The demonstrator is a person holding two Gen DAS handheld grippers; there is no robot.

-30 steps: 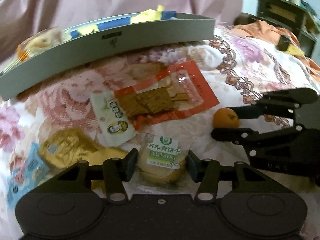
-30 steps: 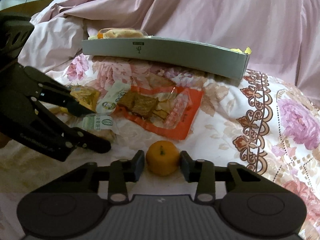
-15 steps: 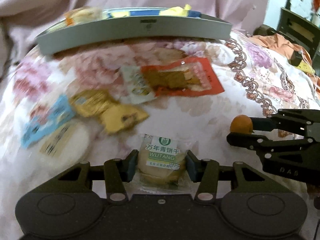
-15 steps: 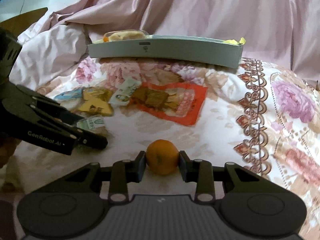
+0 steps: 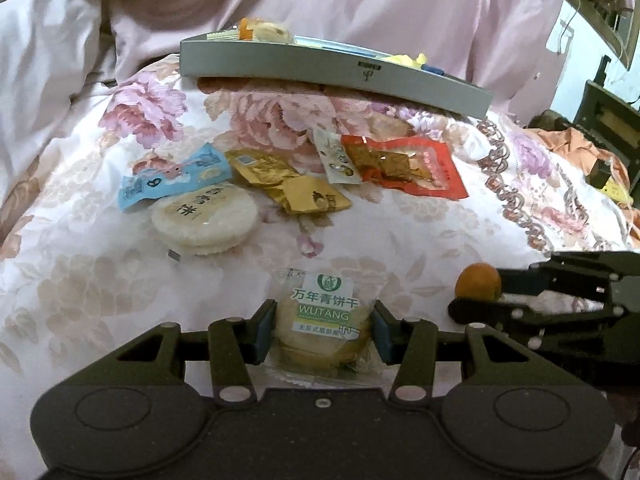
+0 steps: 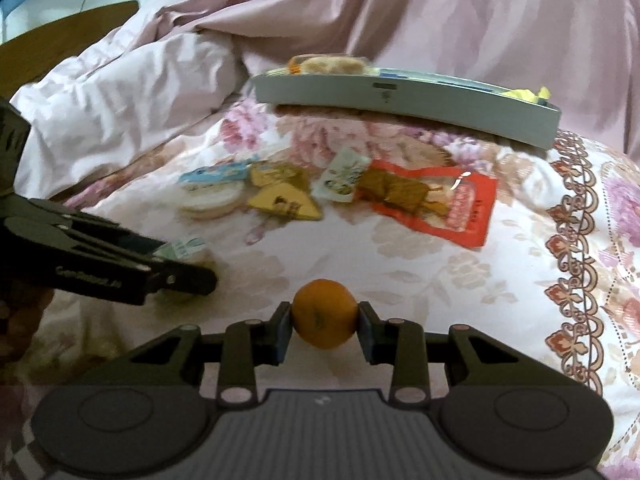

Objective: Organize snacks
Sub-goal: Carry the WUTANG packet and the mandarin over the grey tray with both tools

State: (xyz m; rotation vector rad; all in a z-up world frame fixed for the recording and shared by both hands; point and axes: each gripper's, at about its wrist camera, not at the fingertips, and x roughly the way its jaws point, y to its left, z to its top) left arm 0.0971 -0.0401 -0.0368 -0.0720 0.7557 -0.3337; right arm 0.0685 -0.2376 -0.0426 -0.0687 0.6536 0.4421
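My left gripper (image 5: 323,330) is shut on a clear-wrapped biscuit pack with a green WUTANG label (image 5: 324,322), held above the floral bedspread. My right gripper (image 6: 324,326) is shut on a small orange (image 6: 324,314); the same orange (image 5: 478,282) shows at the right of the left wrist view. Loose snacks lie ahead on the bedspread: a red pack (image 5: 404,166), a white sachet (image 5: 336,154), two gold packs (image 5: 310,196), a blue pack (image 5: 176,174) and a round white rice cracker pack (image 5: 206,218). A grey tray (image 5: 332,70) with several snacks in it stands at the back.
Pink bedding (image 5: 360,8) is heaped behind the tray and to the left. Dark furniture (image 5: 608,116) and orange cloth (image 5: 568,144) lie at the far right. A band of bare bedspread (image 6: 400,264) separates the snack pile from both grippers.
Both grippers have drawn back from the snack pile, each carrying its item. The left view has rolled and swung, so the blue pack and rice cracker pack now show fully.
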